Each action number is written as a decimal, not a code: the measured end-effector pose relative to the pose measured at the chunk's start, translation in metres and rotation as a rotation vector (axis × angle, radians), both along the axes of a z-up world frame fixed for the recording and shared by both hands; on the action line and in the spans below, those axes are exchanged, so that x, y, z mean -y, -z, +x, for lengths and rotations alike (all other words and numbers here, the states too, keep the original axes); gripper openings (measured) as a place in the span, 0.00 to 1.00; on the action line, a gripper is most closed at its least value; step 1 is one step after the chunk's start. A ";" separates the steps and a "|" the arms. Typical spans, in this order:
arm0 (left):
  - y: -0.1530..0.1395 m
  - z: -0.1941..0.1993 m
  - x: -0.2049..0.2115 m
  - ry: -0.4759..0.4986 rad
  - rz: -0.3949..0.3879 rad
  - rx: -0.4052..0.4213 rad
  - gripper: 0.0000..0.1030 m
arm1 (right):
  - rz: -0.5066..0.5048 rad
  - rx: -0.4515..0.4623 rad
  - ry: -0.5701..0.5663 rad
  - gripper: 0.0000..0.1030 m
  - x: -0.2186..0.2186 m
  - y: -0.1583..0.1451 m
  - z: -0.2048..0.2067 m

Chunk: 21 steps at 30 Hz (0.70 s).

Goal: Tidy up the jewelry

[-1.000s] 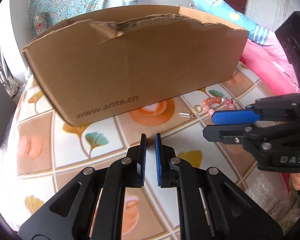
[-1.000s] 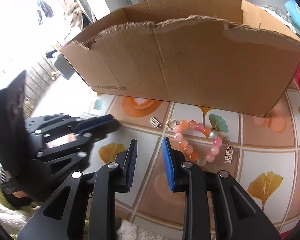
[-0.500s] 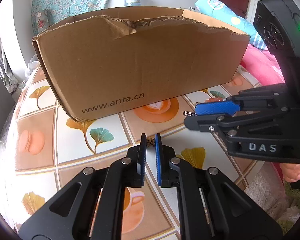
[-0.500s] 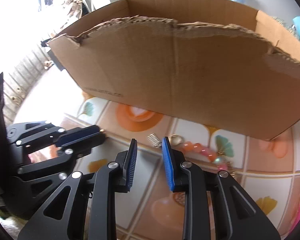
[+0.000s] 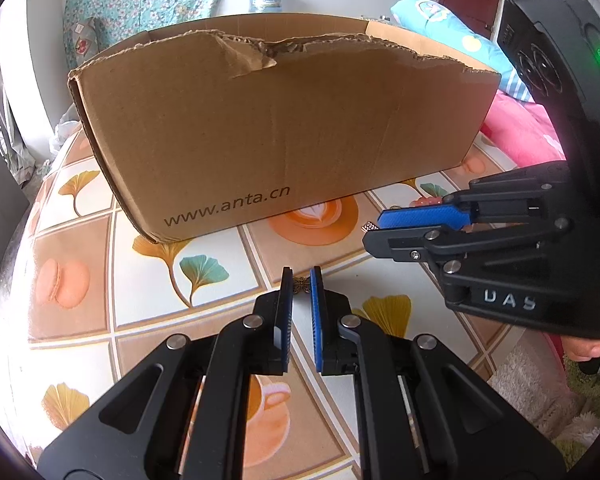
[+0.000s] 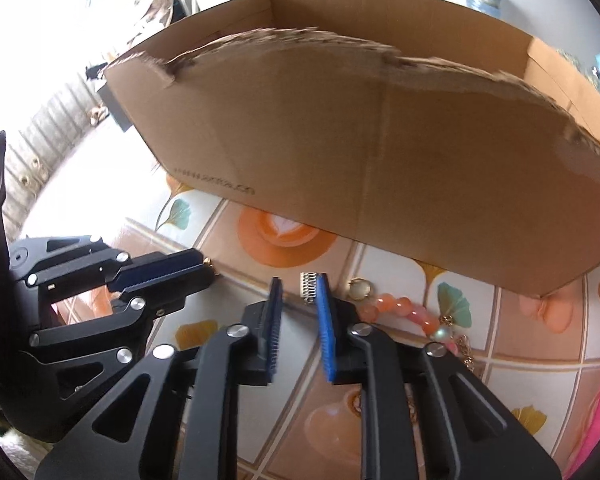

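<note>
Judging from what lies out, I am early in the job: the cardboard box (image 5: 276,136) stands on the counter (image 5: 72,280), I cannot see into it from either view, and every piece I can find is outside it, on the near side of the box.

My left tool (image 5: 301,280) is clenched on a small bronze butterfly charm (image 5: 301,284), which sits between the blue pads at their very tips, low over the counter and just in front of the box's printed wall. So that piece is picked up but not yet put away.

My right tool (image 6: 298,286) has its pads a little apart and holds nothing. It is angled down toward the counter, and its tips reach a small silver ribbed charm (image 6: 308,285) that lies in front of the box; the charm shows in the gap beside the right pad, but I cannot tell whether the pad touches it. In the left view this tool comes in from the right, pointing across toward the box's near wall.

Just right of that charm lies the orange bead bracelet (image 6: 400,310) with its gold ring and chain, untouched, still before the box.

Left to do, as I judge it: box the butterfly, then the ribbed charm and the bracelet
</note>
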<state>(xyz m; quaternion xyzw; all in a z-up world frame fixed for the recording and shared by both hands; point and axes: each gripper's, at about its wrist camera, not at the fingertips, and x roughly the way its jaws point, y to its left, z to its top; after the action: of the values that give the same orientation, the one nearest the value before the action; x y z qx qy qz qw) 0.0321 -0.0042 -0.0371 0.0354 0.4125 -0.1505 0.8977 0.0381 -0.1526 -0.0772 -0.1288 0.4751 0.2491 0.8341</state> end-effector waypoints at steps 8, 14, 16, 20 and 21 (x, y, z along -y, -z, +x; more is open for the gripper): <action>-0.001 0.000 0.000 -0.001 0.001 0.001 0.08 | -0.039 0.022 -0.007 0.06 -0.012 0.001 -0.004; -0.001 0.001 0.000 -0.003 -0.005 0.001 0.07 | -0.016 0.003 0.004 0.05 -0.017 0.000 -0.002; -0.001 0.001 0.000 -0.003 -0.004 0.002 0.08 | -0.009 0.003 0.011 0.05 -0.014 -0.002 -0.002; -0.001 0.002 0.000 -0.002 -0.008 0.004 0.08 | 0.008 0.005 0.020 0.05 -0.009 -0.007 -0.001; -0.001 0.002 0.000 0.000 -0.013 0.004 0.08 | 0.013 0.005 0.022 0.05 -0.009 -0.008 -0.001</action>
<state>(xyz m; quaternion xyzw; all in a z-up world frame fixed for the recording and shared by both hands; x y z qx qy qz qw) 0.0336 -0.0041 -0.0358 0.0301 0.4099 -0.1531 0.8987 0.0370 -0.1436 -0.0691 -0.1190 0.4728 0.2427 0.8387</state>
